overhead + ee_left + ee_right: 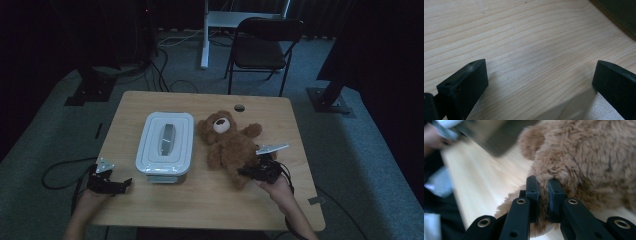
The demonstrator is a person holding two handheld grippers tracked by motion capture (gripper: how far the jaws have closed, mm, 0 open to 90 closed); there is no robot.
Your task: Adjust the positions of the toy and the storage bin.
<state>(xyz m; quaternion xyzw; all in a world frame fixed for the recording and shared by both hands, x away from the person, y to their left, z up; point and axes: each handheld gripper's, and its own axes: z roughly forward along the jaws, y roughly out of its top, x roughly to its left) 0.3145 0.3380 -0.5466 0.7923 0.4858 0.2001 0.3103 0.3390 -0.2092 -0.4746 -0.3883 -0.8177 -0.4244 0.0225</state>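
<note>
Two grippers on the desk point(210, 200), one busy.
right gripper point(256, 171): near the desk's right edge, toward the front; clenched on the bear's leg. In the right gripper view the gripper point(543, 182) has its jaws nearly together with a pinch of brown fur between the pads.
left gripper point(111, 183): at the desk's front left corner, jaws spread wide. In the left gripper view the gripper point(540, 75) has bare wood between the pads, nothing held.
bear point(227, 142): brown, lies on its back right of desk centre, head toward the far edge, legs toward the front. Pale muzzle faces up. Lower leg sits in the right gripper's pinch.
box point(165, 145): white, lid on, grey handle on top; left of desk centre, just beside the bear, long side running front to back. Whether box and bear touch: cannot tell.
hole point(239, 107): small round cutout near the desk's far edge, beyond the bear's head.
chair point(262, 47): dark folding chair on the floor past the far edge.
hands: forearms come in at the front edge, one behind each gripper.
</note>
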